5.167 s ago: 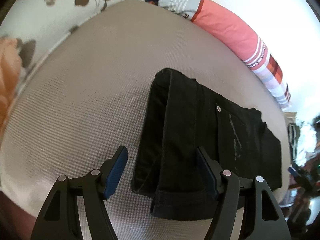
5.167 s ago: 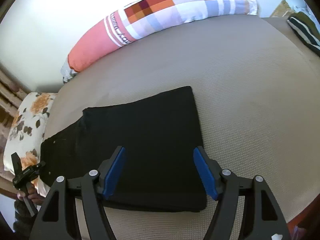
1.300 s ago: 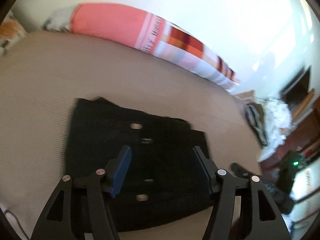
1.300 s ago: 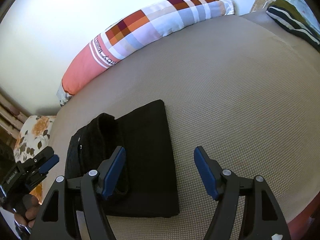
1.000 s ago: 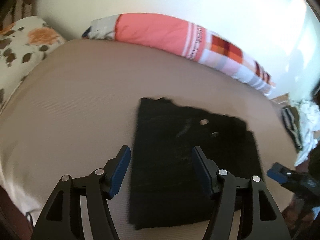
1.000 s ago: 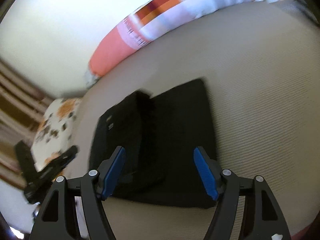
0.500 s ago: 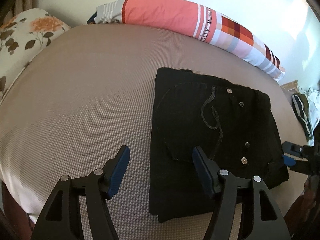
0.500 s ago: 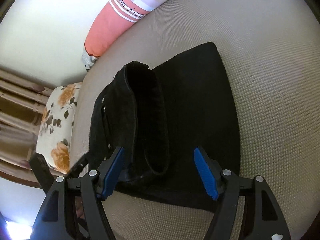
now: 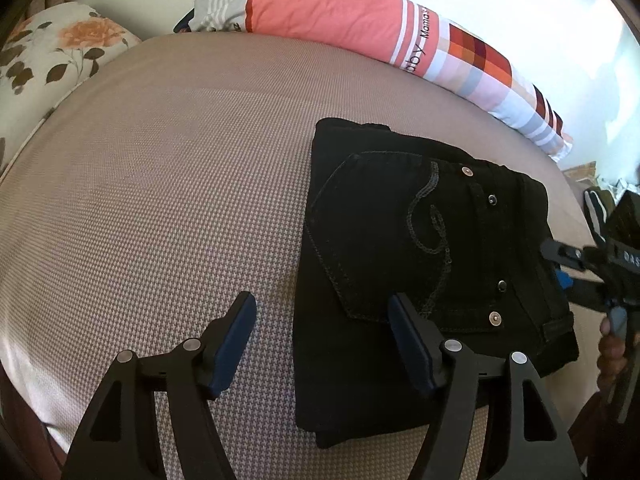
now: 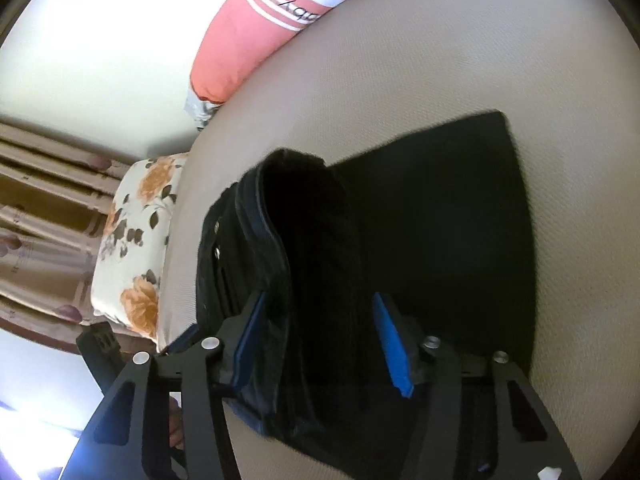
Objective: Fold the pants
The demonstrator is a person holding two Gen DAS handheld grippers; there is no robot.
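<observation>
Left gripper angled downward, jaws set wide with nothing gripped between them, right gripper likewise pitched downward, jaws having just been closing, narrower than the left's, a raised fold of black cloth between the blue pads

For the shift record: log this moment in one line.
pants: folded on bed | left gripper: open, straddling edge | right gripper: closing around waistband fold

The bolster bears "Mama's" and "baby" on its white-striped band, partly cut off. The right gripper shows white letters "DAS".
</observation>
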